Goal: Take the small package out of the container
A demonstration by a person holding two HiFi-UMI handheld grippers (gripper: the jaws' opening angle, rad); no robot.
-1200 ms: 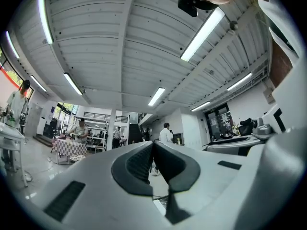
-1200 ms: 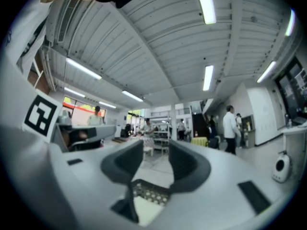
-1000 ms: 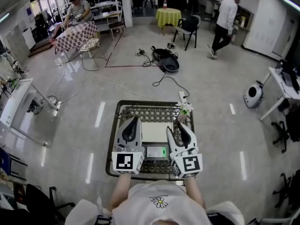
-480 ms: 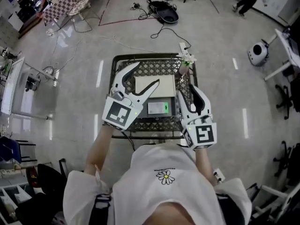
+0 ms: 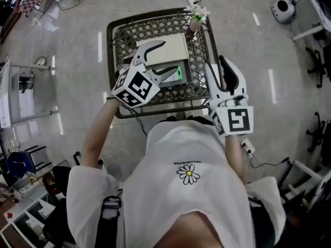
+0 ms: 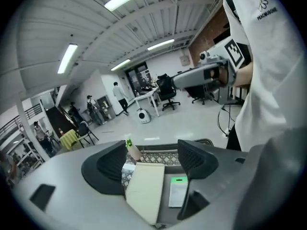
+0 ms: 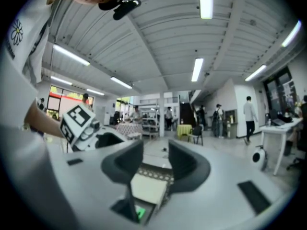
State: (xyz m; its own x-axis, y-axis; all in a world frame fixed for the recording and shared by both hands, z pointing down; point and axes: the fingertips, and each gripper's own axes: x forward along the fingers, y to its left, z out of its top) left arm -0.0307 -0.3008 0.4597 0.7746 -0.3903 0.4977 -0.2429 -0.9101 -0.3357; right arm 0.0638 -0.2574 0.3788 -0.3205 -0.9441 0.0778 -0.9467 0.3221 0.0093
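Observation:
A metal mesh cart basket (image 5: 110,35) holds a large cream box (image 5: 173,46) and, nearer me, a small flat package with a green label (image 5: 179,73). My left gripper (image 5: 169,57) hangs over the basket above both; its jaws have just been opening, stand wide apart and hold nothing. In the left gripper view (image 6: 153,160) the cream box (image 6: 144,190) and the small package (image 6: 177,193) lie below the jaws. My right gripper (image 5: 220,67) is open and empty beside the basket's right rim. The right gripper view (image 7: 156,161) shows the box (image 7: 149,187) ahead.
A small bottle with a flower (image 5: 195,14) stands in the basket's far right corner. On the floor lie cables, a power strip (image 5: 248,146) and a white round device (image 5: 283,6). Office chairs (image 5: 316,133) stand at the right. People move about far off.
The left gripper swung forward and down over the basket and its jaws spread wide. The right gripper drew off to the basket's right side. The head view tilted steeply down.

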